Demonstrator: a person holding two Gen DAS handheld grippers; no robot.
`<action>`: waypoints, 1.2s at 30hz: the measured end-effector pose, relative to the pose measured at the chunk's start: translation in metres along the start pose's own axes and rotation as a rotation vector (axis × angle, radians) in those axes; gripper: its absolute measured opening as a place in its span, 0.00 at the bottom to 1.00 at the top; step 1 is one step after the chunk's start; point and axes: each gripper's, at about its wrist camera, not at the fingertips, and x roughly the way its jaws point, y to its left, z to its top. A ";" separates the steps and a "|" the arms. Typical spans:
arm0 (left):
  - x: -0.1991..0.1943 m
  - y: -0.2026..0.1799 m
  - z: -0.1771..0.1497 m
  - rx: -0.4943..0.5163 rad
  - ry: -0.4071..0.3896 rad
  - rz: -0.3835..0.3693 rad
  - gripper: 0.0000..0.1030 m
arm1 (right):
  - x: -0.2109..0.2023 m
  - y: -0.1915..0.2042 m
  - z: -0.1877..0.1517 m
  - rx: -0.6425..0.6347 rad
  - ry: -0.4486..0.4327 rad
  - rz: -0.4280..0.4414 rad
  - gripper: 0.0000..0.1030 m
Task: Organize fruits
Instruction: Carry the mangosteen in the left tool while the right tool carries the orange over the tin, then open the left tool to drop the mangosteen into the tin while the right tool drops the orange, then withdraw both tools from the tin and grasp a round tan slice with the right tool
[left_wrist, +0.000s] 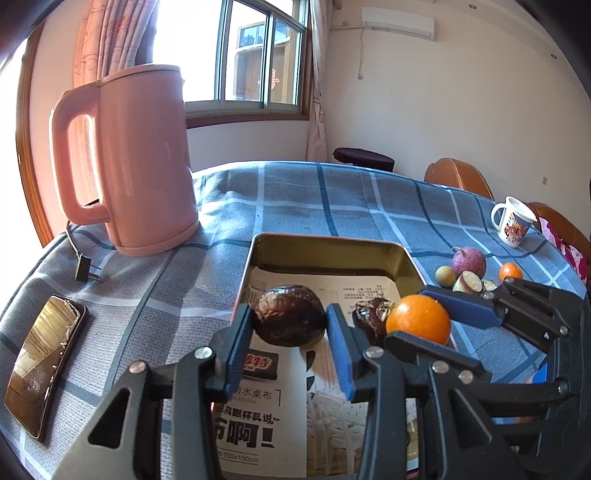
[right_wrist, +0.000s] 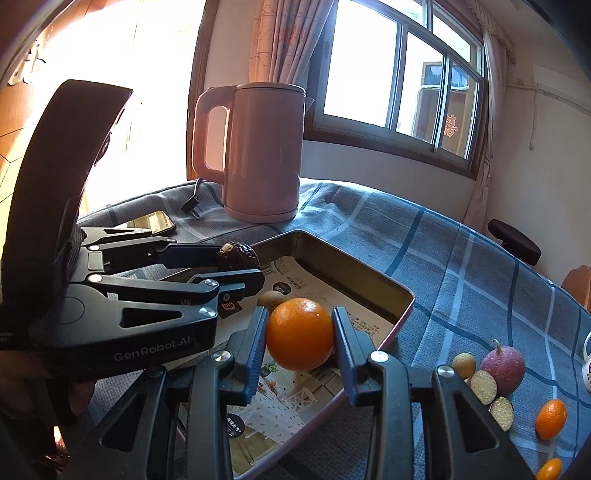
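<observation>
My left gripper (left_wrist: 289, 320) is shut on a dark brown wrinkled fruit (left_wrist: 290, 319) and holds it above the metal tin tray (left_wrist: 332, 248), which is lined with printed paper. My right gripper (right_wrist: 300, 339) is shut on an orange (right_wrist: 300, 339) above the same tray (right_wrist: 354, 273). In the left wrist view the right gripper (left_wrist: 421, 321) with the orange (left_wrist: 419, 323) is at the right. Another dark fruit (left_wrist: 371, 314) lies in the tray. In the right wrist view the left gripper (right_wrist: 240, 264) holds the dark fruit (right_wrist: 238, 255) at the left.
A pink kettle (left_wrist: 136, 162) with its plug (left_wrist: 86, 269) stands behind the tray. A phone (left_wrist: 42, 363) lies at the left. Right of the tray lie a purple fruit (right_wrist: 503, 367), cut halves (right_wrist: 484, 386), a small yellow fruit (right_wrist: 464, 364) and small oranges (right_wrist: 551, 419). A mug (left_wrist: 513, 221) stands far right.
</observation>
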 end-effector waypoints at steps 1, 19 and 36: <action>0.000 0.000 0.000 0.001 0.002 -0.002 0.41 | 0.002 0.000 0.000 0.000 0.007 0.000 0.36; -0.001 0.001 0.000 -0.003 -0.005 0.024 0.52 | 0.007 -0.001 -0.001 0.005 0.045 -0.024 0.60; -0.017 -0.070 0.004 0.055 -0.111 -0.077 0.77 | -0.061 -0.123 -0.050 0.232 0.080 -0.281 0.60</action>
